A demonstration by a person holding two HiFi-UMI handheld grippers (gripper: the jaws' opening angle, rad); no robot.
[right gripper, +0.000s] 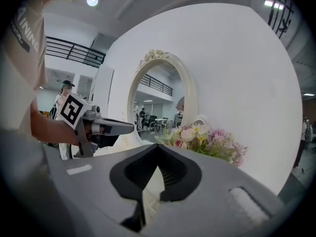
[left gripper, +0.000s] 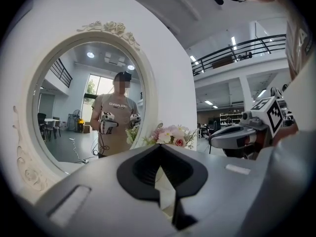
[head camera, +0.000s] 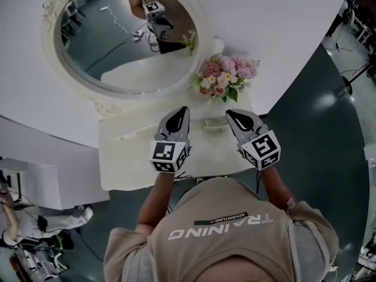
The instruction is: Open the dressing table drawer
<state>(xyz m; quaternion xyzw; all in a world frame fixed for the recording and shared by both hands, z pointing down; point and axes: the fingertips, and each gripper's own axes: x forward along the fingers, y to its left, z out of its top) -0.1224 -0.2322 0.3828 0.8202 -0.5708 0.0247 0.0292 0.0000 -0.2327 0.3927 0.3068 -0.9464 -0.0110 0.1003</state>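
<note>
Grey left gripper (head camera: 184, 109) and right gripper (head camera: 230, 113) hover closed, seemingly empty.

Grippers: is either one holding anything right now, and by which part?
Nothing is held. The grey left gripper and the grey right gripper are shut and empty, above the cream dressing table.

the table (head camera: 129, 157) stands against the wall (head camera: 282, 34). the mirror (head camera: 117, 46) rises behind the table, toward its left. the flowers (head camera: 226, 78) sit on the table's back right corner, just beside the mirror's rim. the left gripper (head camera: 184, 109) and right gripper (head camera: 230, 113) are side by side over the table's middle, apart from each other. the person (head camera: 223, 228) is at the table's front.
</note>
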